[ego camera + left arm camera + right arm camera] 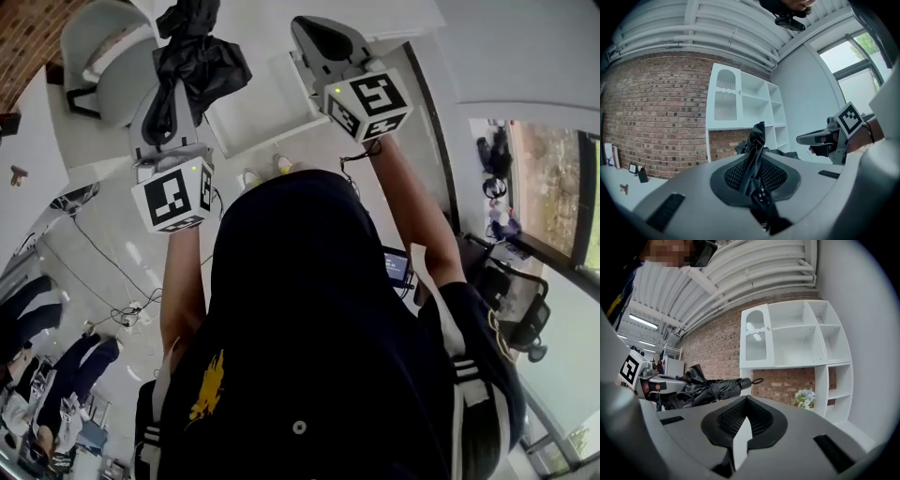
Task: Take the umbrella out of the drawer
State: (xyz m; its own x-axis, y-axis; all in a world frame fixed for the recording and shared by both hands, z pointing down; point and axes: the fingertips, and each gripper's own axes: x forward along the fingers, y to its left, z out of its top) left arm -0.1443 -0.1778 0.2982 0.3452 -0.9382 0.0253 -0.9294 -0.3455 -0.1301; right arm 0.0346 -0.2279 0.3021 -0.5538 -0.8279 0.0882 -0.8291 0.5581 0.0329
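Observation:
A folded black umbrella point(202, 61) is held up in the air in front of me. My left gripper point(187, 80) is shut on its loose black fabric. In the left gripper view the cloth point(757, 140) is pinched between the jaws and stands up from them. The right gripper view shows the umbrella point(710, 389) lying level, its loop strap pointing right, with the left gripper point(656, 385) at its far end. My right gripper point(314, 33) is raised beside it, apart from the umbrella. Its jaws point(744, 420) meet at the tips with nothing between them.
A white shelf unit point(797, 343) stands ahead against a brick wall, with a flower bunch point(804, 398) low in it. A white cabinet top point(253, 112) lies below the grippers. A grey chair point(103, 56) is at the left, an office chair point(525, 309) at the right, and people point(37, 375) sit at lower left.

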